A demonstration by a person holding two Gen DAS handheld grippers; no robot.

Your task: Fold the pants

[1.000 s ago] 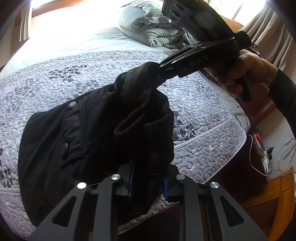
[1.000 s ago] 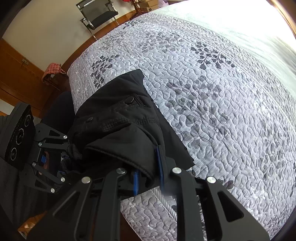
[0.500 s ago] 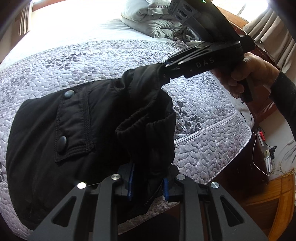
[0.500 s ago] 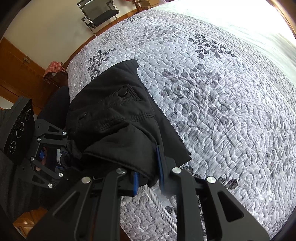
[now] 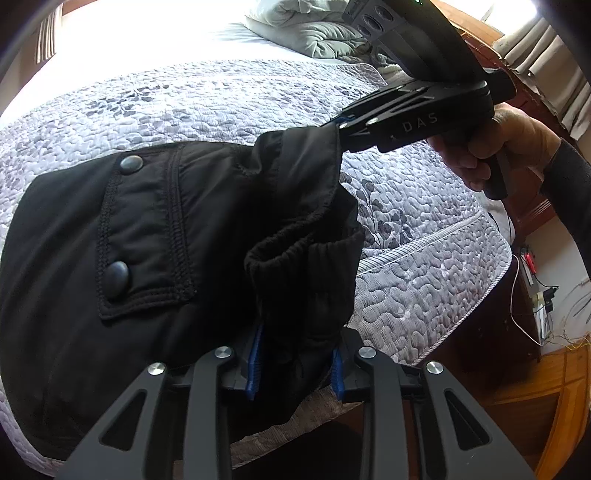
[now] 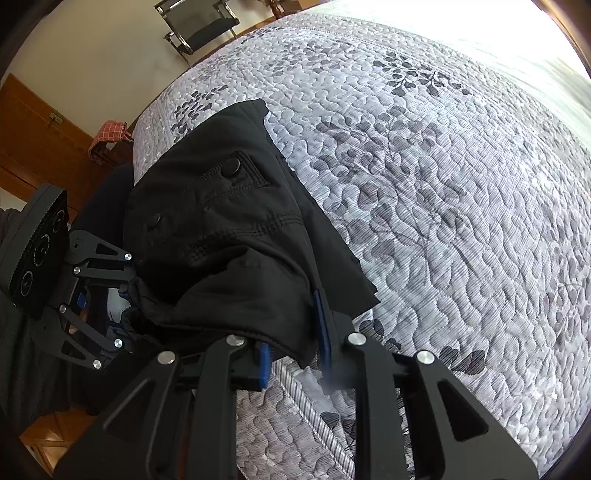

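1. Pants [image 5: 155, 236], black, were bunched at the near corner of the bed [image 5: 229, 99], held up at one end by both tongs while the rest lay on the quilt
2. Against the view a second earlier, the pants filled more of the left wrist picture and the snap pocket [image 5: 144, 236] had come closer and larger
3. The left tongs [image 5: 295, 363] were clamped on a gathered cuff of the pants, blue pads pressed on either side of the cloth
4. The right tongs [image 6: 291, 341] were clamped on another fold of the pants, just beside the left tongs
5. The bed's corded edge [image 5: 424, 243] ran close under both grips, with the drop to the wooden floor [image 5: 535, 387] right behind it
6. Beyond the pants the quilt stretched wide and bare toward the pillows [image 5: 310, 33]
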